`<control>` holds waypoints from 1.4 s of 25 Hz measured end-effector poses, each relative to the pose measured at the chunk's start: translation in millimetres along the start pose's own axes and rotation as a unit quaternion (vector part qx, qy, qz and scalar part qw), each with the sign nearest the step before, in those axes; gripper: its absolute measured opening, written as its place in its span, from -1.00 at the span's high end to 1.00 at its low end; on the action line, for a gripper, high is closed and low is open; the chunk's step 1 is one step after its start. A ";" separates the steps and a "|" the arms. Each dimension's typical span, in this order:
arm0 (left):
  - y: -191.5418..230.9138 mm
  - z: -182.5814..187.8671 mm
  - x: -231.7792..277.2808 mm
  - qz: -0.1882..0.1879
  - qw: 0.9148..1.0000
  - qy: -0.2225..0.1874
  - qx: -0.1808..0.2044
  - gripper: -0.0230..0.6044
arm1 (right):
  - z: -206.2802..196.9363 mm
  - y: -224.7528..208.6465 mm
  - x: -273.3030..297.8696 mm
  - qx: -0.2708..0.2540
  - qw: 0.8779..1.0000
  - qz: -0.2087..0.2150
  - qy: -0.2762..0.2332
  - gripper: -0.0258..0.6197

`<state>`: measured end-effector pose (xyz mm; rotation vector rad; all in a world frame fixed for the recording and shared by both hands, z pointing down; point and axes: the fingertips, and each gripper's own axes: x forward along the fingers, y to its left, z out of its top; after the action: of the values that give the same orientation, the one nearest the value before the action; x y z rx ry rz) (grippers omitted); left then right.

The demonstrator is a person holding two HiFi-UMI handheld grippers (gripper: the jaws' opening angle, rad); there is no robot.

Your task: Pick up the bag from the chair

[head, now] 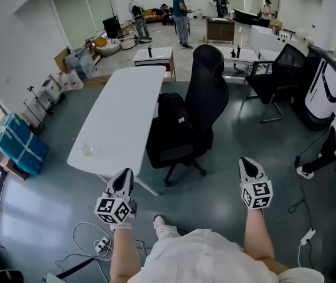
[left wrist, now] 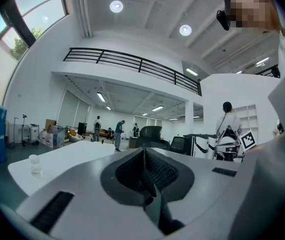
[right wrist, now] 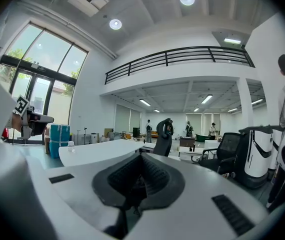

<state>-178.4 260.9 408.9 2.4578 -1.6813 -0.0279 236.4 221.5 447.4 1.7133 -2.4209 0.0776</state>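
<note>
- The bag (head: pixel 171 122), black, sits on the seat of the black chair (head: pixel 206 93) at the centre of the head view. It leans against the chair back, just beside the right edge of the long white worktop (head: pixel 121 117).
- Only the head view shows the bag. Both tongs' views catch the chair alone, small and far off, as a dark back above the pale tongs body.
- In the head view the left tongs (head: pixel 122 178) are at the lower left and the right tongs (head: pixel 249 165) at the lower right. Both are over the grey floor (head: pixel 227 175), well apart from chair and bag.
- The left tongs view shows its jaws pressed together with nothing between them. The right tongs view shows the same of its own pair.
- A clear cup (head: pixel 87 150) stands near the worktop's near end. The left tongs view has it at the left edge of the frame (left wrist: pixel 34 165).
- The blue boxes (head: pixel 20 145) lie at the head view's left edge. The right tongs view places them left of the worktop (right wrist: pixel 60 139).
- Only the tongs' views show the black railing (right wrist: pixel 177 59) on the upper floor.
- A white machine (head: pixel 327 90) stands at the right of the head view and again at the right of the right tongs view.
- People (head: pixel 181 16) stand at the top of the head view.
</note>
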 end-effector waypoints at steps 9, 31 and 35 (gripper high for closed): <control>-4.5 -3.5 2.8 0.002 1.000 0.009 0.004 0.83 | -4.8 -8.6 -0.5 0.008 1.000 -0.005 0.002 0.86; -1.7 -23.5 18.4 -0.001 0.999 0.033 -0.013 0.83 | -19.7 -19.5 5.1 0.000 0.999 -0.022 0.030 0.86; 12.7 -26.6 28.2 0.000 0.999 0.039 -0.018 0.83 | -19.5 -17.2 23.4 0.000 0.999 -0.020 0.035 0.86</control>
<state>-176.9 233.5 439.2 2.4005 -1.6353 0.0372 247.1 196.8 469.6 1.7291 -2.3352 0.1316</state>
